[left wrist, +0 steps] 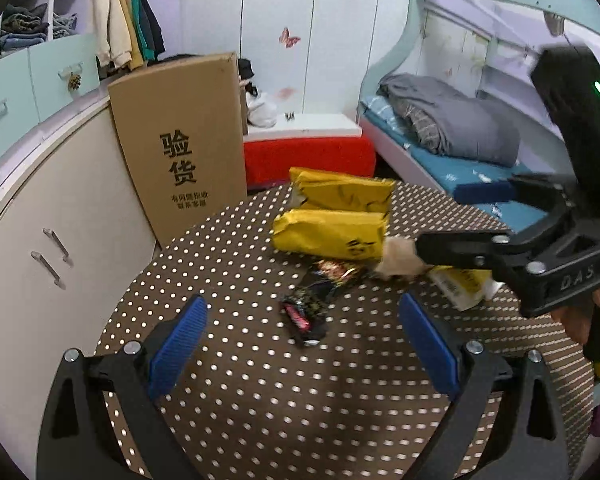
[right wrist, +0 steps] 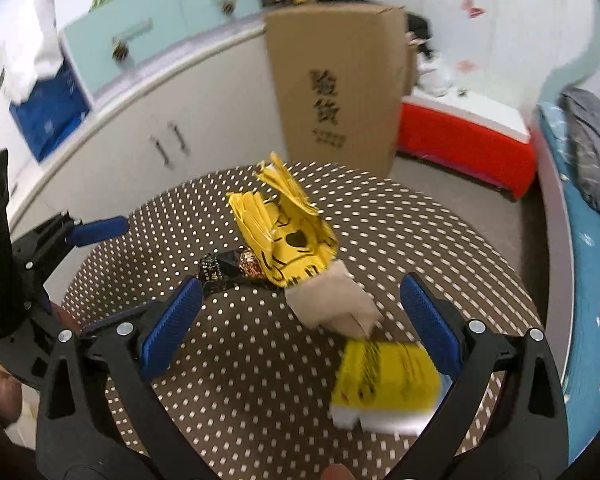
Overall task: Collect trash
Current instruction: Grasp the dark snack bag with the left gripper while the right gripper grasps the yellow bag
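On a brown table with white dots (left wrist: pixel 260 380) lie two yellow wrappers (left wrist: pixel 332 230), a crumpled beige paper (left wrist: pixel 398 258), a small yellow-and-white pack (left wrist: pixel 462 286) and dark candy wrappers (left wrist: pixel 306 312). My left gripper (left wrist: pixel 302 340) is open and empty, just short of the dark wrappers. My right gripper (right wrist: pixel 300 320) is open and empty, with the beige paper (right wrist: pixel 334 304) between its fingers and the yellow pack (right wrist: pixel 388 384) by its right finger. The yellow wrappers (right wrist: pixel 288 236) and dark wrappers (right wrist: pixel 224 270) lie beyond. The right gripper also shows in the left wrist view (left wrist: pixel 452 216).
A tall cardboard box (left wrist: pixel 184 140) stands on the floor beyond the table. White cabinets (left wrist: pixel 40 220) are at the left. A red box with a white lid (left wrist: pixel 308 148) and a bed with a grey blanket (left wrist: pixel 452 124) are behind.
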`<action>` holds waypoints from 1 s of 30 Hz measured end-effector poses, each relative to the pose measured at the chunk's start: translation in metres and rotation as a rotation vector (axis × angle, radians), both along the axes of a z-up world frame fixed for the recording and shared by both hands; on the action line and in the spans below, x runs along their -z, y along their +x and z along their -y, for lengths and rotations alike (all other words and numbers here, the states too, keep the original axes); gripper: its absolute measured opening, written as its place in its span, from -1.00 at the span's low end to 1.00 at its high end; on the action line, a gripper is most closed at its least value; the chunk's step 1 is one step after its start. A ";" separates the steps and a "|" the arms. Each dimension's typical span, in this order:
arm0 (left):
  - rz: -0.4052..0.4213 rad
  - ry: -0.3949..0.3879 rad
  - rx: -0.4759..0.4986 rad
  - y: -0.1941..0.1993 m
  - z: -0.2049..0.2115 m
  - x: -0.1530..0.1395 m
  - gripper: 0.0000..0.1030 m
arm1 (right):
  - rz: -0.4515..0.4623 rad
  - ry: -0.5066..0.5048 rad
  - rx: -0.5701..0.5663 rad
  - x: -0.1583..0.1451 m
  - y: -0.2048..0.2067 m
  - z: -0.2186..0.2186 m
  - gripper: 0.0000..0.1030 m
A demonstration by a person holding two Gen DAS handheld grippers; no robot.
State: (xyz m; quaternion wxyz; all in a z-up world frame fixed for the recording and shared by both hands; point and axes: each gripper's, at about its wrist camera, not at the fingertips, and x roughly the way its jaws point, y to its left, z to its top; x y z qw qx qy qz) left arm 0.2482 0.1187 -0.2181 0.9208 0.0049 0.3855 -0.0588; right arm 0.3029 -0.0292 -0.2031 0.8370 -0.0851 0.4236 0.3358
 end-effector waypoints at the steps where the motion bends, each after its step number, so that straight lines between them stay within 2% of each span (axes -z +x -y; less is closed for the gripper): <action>1: -0.006 0.003 0.003 0.002 -0.001 0.003 0.84 | -0.008 -0.012 -0.013 0.004 0.005 -0.005 0.88; 7: -0.043 0.024 0.037 0.022 0.000 0.021 0.84 | -0.078 -0.052 -0.039 0.024 0.036 -0.034 0.88; 9: -0.049 0.023 0.054 0.029 0.003 0.026 0.84 | -0.099 -0.031 -0.050 0.028 0.041 -0.038 0.86; 10: -0.051 0.025 0.059 0.032 0.005 0.027 0.83 | -0.108 -0.019 -0.051 0.029 0.042 -0.039 0.64; 11: -0.053 0.029 0.067 0.036 0.007 0.029 0.83 | -0.117 -0.011 -0.053 0.030 0.043 -0.039 0.24; 14: -0.059 0.033 0.095 0.045 0.012 0.033 0.83 | -0.130 0.006 -0.040 0.033 0.046 -0.039 -0.06; 16: -0.063 0.038 0.116 0.050 0.017 0.036 0.82 | -0.125 0.026 -0.035 0.031 0.043 -0.032 -0.15; 17: -0.067 0.034 0.133 0.052 0.019 0.037 0.67 | -0.121 0.030 -0.030 0.029 0.041 -0.027 -0.19; 18: -0.086 0.026 0.148 0.055 0.021 0.040 0.39 | -0.120 0.041 -0.017 0.027 0.039 -0.020 -0.20; 20: -0.122 0.012 0.168 0.060 0.024 0.046 0.06 | -0.129 0.078 0.011 0.024 0.038 -0.008 -0.24; 22: -0.108 0.033 0.174 0.056 0.029 0.045 -0.20 | -0.144 0.133 0.044 0.020 0.036 0.009 -0.26; 23: -0.113 0.028 0.175 0.055 0.029 0.045 -0.43 | -0.145 0.147 0.059 0.019 0.035 0.016 -0.27; 25: -0.133 -0.028 0.169 0.049 0.026 0.042 -0.53 | -0.147 0.172 0.087 0.013 0.029 0.030 -0.27; 30: -0.132 -0.060 0.127 0.024 0.022 0.038 -0.57 | -0.125 0.221 0.128 -0.003 0.009 0.057 -0.27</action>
